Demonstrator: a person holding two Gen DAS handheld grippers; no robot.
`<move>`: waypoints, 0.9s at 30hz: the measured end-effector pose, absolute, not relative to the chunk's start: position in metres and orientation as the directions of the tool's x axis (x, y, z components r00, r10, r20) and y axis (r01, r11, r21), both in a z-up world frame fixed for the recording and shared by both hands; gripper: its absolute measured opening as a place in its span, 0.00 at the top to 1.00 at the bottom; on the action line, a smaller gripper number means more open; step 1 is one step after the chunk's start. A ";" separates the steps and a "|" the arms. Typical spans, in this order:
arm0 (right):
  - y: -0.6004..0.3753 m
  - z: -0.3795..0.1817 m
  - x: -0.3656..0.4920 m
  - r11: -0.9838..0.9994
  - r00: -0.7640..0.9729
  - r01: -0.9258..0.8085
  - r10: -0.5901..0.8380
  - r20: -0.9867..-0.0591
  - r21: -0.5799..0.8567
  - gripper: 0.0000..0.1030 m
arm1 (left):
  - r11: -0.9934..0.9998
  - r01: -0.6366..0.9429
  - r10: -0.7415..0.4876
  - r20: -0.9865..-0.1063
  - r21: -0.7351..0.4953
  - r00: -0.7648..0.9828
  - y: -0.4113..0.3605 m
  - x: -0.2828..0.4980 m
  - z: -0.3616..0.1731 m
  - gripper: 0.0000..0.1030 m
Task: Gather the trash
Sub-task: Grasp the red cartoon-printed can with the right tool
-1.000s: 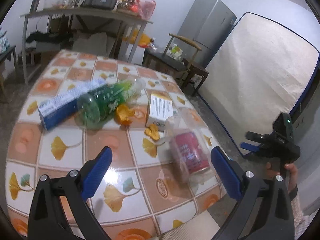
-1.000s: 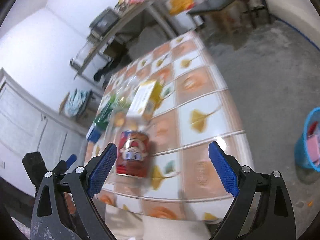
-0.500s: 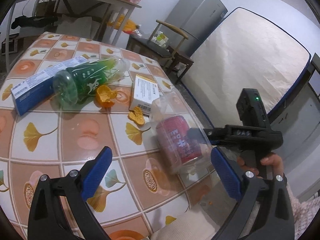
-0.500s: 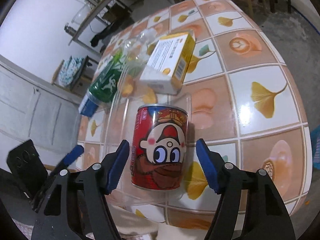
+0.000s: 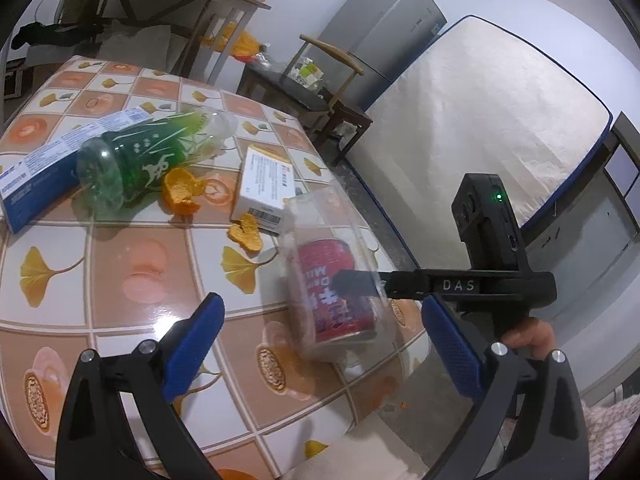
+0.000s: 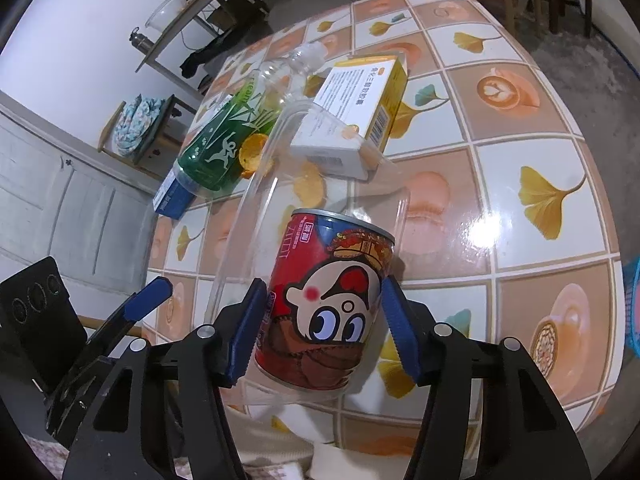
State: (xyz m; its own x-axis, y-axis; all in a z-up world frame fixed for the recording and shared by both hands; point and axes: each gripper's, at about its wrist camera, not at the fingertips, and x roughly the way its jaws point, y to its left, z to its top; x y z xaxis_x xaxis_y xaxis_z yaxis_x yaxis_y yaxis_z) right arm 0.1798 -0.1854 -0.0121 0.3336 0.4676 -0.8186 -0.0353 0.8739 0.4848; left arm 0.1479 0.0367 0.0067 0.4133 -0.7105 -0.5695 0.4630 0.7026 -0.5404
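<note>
A red cartoon can [image 6: 328,312] stands inside a clear plastic container [image 6: 256,216] near the front edge of the tiled table [image 6: 520,160]. My right gripper [image 6: 324,300] is closing, and its blue pads [image 6: 252,320] lie against both sides of the can. In the left wrist view the same can [image 5: 336,284] shows with the right gripper's finger [image 5: 354,282] across it. My left gripper [image 5: 322,308] hangs open above the table just in front of the can, nothing between its fingers. A green bottle [image 5: 136,164], orange peel [image 5: 180,192] and two boxes lie farther back.
A yellow-white box [image 5: 266,184] and a long blue box [image 5: 36,176] flank the bottle. A blue bin [image 6: 632,312] stands on the floor to the right of the table. A mattress [image 5: 480,132], a chair [image 5: 332,80] and a grey fridge [image 5: 380,32] stand beyond.
My right gripper came in over the table edge around the red can, and its jaws narrowed from wide open until the pads met the can. The left gripper barely shifted.
</note>
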 end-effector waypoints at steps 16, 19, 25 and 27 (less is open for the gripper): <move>-0.193 -0.003 0.172 0.857 0.361 -0.042 0.493 -0.792 0.514 0.65 | 0.729 0.480 -0.672 -0.644 -0.489 0.365 -0.007 0.160 -0.004 0.06; -0.189 -0.005 0.176 0.861 0.347 -0.051 0.491 -0.799 0.506 0.56 | 0.743 0.473 -0.653 -0.669 -0.474 0.354 -0.009 0.164 -0.011 0.06; -0.185 -0.015 0.188 0.844 0.303 -0.049 0.523 -0.797 0.535 0.48 | 0.735 0.454 -0.658 -0.691 -0.504 0.298 -0.008 0.170 -0.029 0.09; -0.184 -0.018 0.193 0.831 0.283 -0.050 0.544 -0.790 0.555 0.47 | 0.725 0.448 -0.669 -0.689 -0.524 0.278 -0.007 0.172 -0.033 0.13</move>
State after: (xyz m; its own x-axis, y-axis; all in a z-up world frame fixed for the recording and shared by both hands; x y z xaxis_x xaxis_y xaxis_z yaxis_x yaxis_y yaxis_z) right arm 0.1931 -0.1843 -0.0178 0.2834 0.5442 -0.7896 -0.0501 0.8306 0.5546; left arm 0.1721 -0.0067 -0.0334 0.2778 -0.6693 -0.6891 0.4477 0.7249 -0.5236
